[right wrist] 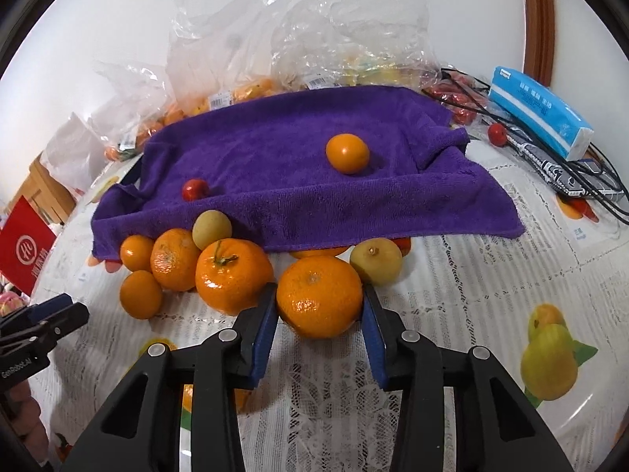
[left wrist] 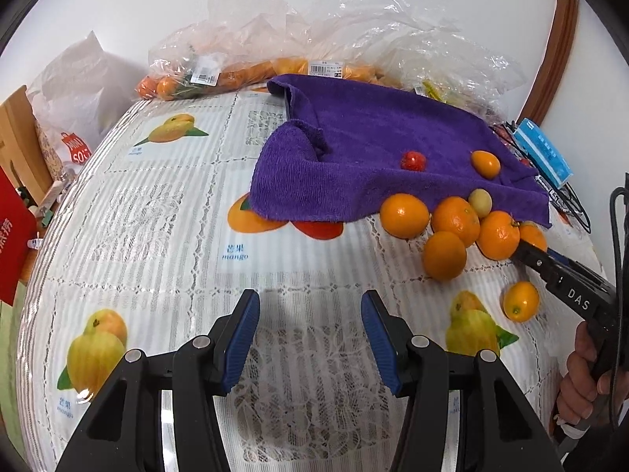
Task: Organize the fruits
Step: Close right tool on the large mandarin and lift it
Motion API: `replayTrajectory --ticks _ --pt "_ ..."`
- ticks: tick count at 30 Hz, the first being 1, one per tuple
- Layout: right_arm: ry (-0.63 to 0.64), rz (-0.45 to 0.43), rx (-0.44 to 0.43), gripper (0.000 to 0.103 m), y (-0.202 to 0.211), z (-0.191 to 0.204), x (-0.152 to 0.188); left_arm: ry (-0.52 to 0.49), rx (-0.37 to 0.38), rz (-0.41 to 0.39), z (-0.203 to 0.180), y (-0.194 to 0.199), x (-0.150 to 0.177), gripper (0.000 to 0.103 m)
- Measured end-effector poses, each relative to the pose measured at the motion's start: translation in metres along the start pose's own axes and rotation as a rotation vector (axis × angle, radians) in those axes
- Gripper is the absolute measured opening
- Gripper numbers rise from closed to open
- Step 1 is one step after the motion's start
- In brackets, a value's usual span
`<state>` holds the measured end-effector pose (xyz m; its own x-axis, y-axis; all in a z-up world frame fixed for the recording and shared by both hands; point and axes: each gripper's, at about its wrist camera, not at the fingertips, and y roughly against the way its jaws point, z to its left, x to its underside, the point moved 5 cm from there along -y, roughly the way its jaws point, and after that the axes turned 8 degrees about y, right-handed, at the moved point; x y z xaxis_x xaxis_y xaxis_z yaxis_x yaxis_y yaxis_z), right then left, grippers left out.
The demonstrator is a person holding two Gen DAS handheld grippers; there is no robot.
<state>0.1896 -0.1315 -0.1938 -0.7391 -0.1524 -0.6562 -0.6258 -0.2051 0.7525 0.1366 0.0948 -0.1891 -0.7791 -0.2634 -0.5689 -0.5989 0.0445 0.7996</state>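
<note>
Right gripper [right wrist: 319,306] brackets an orange [right wrist: 319,298], pads at its sides — grip unconfirmed. Left gripper [left wrist: 310,334] hangs open, empty. Risk: a nudge rolls the neighbouring orange [right wrist: 232,275] away.

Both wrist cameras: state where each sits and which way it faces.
Left wrist: behind the open, empty left gripper, angled down at the tablecloth; right gripper and a hand show at right.
Right wrist: behind the right gripper, its pads against an orange; left gripper at left.
Shared: purple towel, orange pile.
</note>
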Motion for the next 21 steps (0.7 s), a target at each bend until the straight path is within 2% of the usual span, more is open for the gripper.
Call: replayTrajectory --ticks 5,11,14,17,21 --pt "0.046 -0.03 -0.01 0.041 0.015 0.009 0.007 -0.017 -0.015 0.013 -0.002 0.0 0.011 0.051" --pt "0.081 -0.032 -0.007 0.041 0.03 0.008 0.019 -0.024 -0.025 -0.028 -0.005 0.005 0.02 0.051" --pt "0.084 -0.043 -0.01 0.041 0.04 0.002 0.025 -0.053 -0.059 -0.038 -0.012 0.005 0.023 0.053" --pt "0.08 -0.037 -0.006 0.041 0.044 -0.006 0.033 -0.071 -0.033 -0.023 -0.02 0.003 0.024 0.065" --pt "0.047 -0.002 -0.026 0.041 0.038 -0.017 0.042 -0.09 0.013 -0.008 -0.036 0.0 0.024 0.065"
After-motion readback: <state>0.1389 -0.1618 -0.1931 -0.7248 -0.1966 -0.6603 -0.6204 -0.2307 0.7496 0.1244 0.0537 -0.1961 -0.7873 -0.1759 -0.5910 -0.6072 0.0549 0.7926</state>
